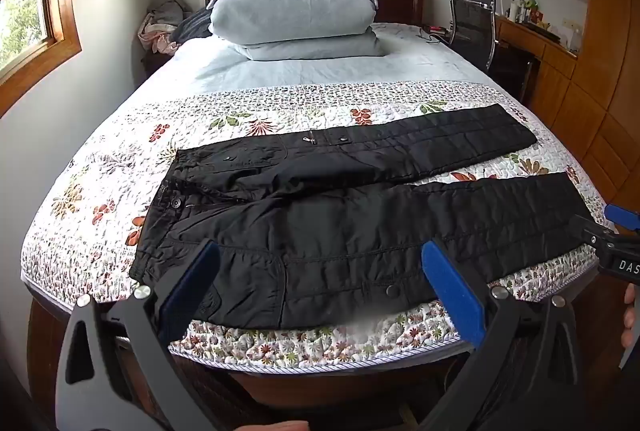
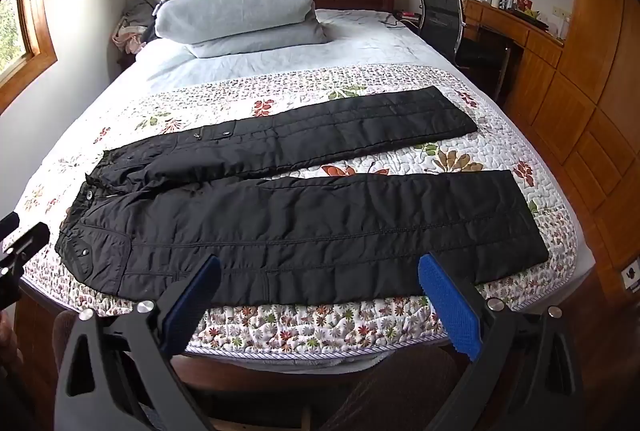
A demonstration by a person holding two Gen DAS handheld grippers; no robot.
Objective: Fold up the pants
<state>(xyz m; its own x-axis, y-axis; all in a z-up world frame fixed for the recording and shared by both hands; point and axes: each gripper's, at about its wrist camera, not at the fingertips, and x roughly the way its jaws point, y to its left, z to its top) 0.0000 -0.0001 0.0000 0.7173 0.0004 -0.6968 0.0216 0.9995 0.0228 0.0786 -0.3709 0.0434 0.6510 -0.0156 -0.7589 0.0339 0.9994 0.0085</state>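
Lying flat across the middle of both frames, the black pants (image 1: 344, 215) cover the floral quilt (image 1: 100, 199), legs spread toward the right. The left gripper (image 1: 320, 279) and right gripper (image 2: 320, 291) hover at the bottom, jaws wide open, empty.

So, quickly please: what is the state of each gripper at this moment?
Left gripper: open, holding nothing, poised near the pants at the waist end.
Right gripper: open, holding nothing, near the leg end.
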